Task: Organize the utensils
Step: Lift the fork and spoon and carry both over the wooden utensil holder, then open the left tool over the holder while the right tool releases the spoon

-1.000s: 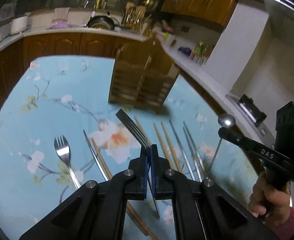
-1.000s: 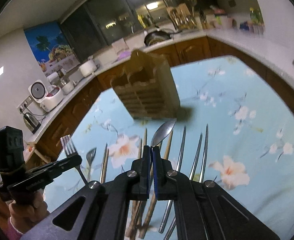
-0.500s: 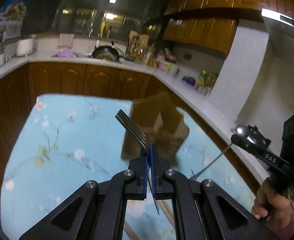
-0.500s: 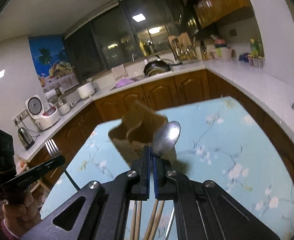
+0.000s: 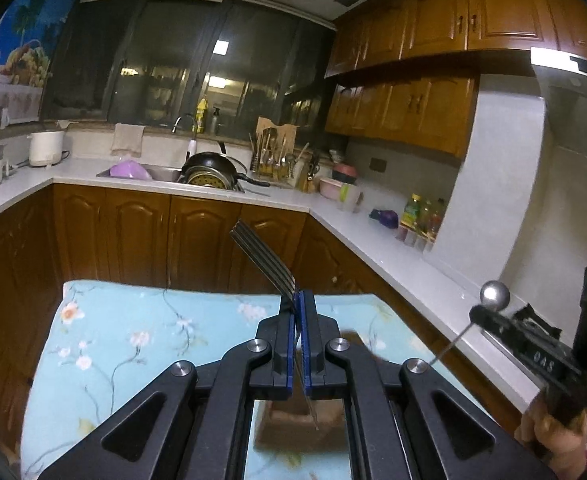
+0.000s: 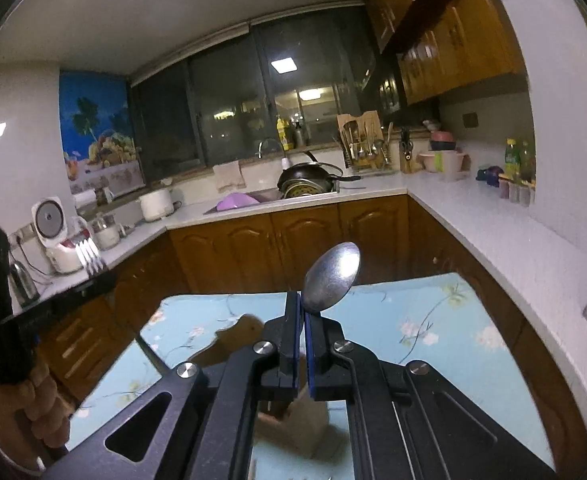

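- Here the left gripper [image 5: 297, 300] is clamped tight on a fork [image 5: 265, 258], tines angled up and to the left, its handle tip poking down below the jaws.
- The right gripper [image 6: 303, 312] is pinched on a spoon [image 6: 332, 276], the bowl standing upright above its blue pads.
- Both tools hang above the table with the pale blue floral cloth [image 5: 141, 328], pointing slightly downward.
- A wooden utensil holder [image 5: 299, 420] sits on the cloth right beneath both grippers; its contents cannot be made out.
- A hand [image 6: 33, 408] grips the left tool's handle, seen from the right camera.
- On the far counter, a sink [image 6: 253, 200] holds a purple bowl, with a dark pan beside it.
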`<state>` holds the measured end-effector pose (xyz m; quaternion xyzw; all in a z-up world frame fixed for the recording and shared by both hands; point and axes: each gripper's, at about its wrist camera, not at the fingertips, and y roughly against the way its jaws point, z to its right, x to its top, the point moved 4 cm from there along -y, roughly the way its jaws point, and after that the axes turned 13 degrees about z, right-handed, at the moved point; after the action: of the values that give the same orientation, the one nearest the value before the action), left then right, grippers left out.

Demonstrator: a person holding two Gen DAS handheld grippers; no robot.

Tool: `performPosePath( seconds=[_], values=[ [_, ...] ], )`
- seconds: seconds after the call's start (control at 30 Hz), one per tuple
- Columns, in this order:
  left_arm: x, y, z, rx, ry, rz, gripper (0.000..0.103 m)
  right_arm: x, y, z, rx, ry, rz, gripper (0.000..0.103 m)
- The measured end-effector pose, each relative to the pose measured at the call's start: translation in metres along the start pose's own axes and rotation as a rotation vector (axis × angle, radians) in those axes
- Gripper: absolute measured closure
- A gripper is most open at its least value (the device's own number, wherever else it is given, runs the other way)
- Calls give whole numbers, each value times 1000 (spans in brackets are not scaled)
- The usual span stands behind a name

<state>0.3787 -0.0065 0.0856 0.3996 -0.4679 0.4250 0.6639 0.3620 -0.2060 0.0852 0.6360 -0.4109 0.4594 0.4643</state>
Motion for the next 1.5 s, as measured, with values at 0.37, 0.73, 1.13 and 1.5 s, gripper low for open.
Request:
performPosePath(
  seconds=[0.37, 0.73, 1.13, 1.5],
  values=[
    [-73, -83, -4, 52, -18, -94, 102, -58, -47, 2, 5, 30, -141, 101],
    [-81, -100, -2, 49, -21, -159, 98, -74, -51, 12, 30, -9, -186, 101],
    [-74, -88, 0, 60, -22, -158, 88, -72, -54, 17, 39, -57, -197, 99],
    [-67, -52, -9, 117, 7, -115, 28, -68, -28, 38, 24, -197, -179, 45]
  ],
)
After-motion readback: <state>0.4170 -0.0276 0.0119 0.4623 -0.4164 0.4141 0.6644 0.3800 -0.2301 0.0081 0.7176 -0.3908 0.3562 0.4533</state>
